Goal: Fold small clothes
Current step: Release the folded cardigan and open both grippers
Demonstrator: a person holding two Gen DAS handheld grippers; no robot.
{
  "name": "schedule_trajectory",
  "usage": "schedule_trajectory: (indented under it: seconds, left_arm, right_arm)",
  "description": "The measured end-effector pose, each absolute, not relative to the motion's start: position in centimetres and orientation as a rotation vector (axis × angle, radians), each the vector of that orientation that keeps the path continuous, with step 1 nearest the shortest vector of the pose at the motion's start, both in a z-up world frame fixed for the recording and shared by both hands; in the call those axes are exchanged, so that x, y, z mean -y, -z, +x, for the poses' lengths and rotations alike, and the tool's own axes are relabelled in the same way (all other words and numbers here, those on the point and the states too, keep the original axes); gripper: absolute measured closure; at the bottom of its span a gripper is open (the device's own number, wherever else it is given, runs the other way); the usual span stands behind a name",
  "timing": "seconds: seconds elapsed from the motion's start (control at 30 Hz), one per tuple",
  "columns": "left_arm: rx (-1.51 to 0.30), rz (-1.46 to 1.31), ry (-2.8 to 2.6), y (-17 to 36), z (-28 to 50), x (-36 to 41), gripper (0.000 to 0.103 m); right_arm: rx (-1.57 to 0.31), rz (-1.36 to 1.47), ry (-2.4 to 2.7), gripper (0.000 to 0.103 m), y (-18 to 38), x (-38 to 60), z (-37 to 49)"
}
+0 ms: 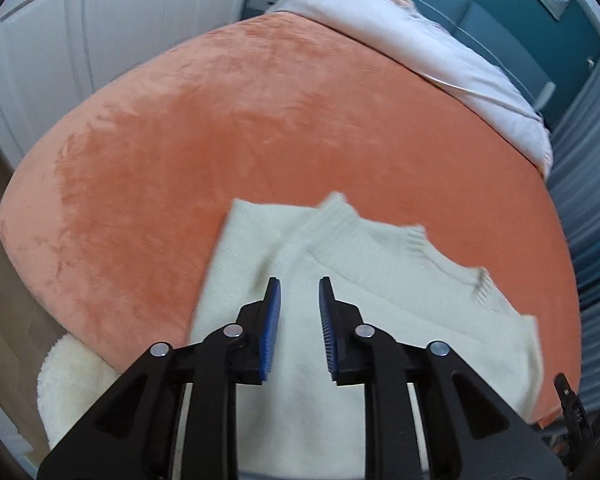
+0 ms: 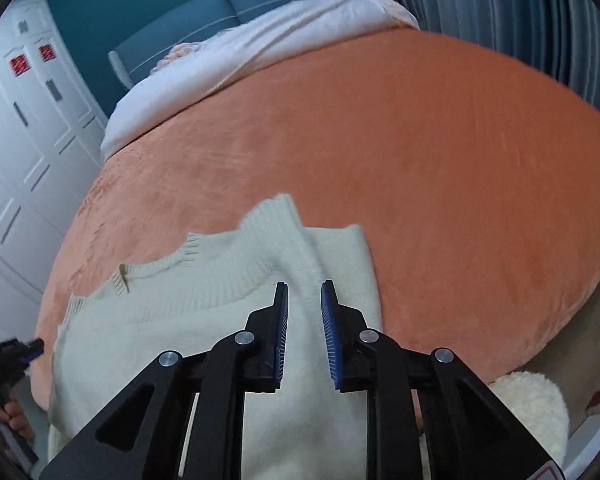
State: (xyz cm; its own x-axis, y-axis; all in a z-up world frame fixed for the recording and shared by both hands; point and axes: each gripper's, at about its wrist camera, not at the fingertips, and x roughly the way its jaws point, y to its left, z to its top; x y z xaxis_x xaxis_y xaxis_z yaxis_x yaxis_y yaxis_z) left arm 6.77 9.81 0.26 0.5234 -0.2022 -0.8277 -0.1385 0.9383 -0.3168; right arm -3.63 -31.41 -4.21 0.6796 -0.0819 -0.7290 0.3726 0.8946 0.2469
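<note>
— While both grippers hang over the cream sweater (image 1: 340, 300) on the orange blanket (image 1: 260, 128), which is nearer its collar?
— Left gripper (image 1: 300, 284); the right gripper (image 2: 305, 288) is over the folded side. Both narrow, holding nothing.

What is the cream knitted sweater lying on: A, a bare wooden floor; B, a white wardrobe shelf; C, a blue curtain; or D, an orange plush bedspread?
D: the cream knitted sweater is spread flat on the orange plush bedspread that covers the bed, with orange fabric showing around its upper and side edges in both wrist views.
</note>
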Motion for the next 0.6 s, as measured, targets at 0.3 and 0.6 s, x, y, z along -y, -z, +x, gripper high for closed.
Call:
schedule_trajectory:
  seconds: [0.3, 0.6]
  left_arm:
    - [-1.140, -0.215, 0.156, 4.7, 5.4, -2.4, 0.077]
    - [-1.137, -0.303, 0.052, 6.5, 3.5, -8.9, 0.078]
  right_arm:
    - [-0.993, 0.269, -0.200, 0.094, 8.5, 16.8, -0.3]
    - [-1.010, 0.599, 0.266, 0.103, 11.5, 34.8, -6.1]
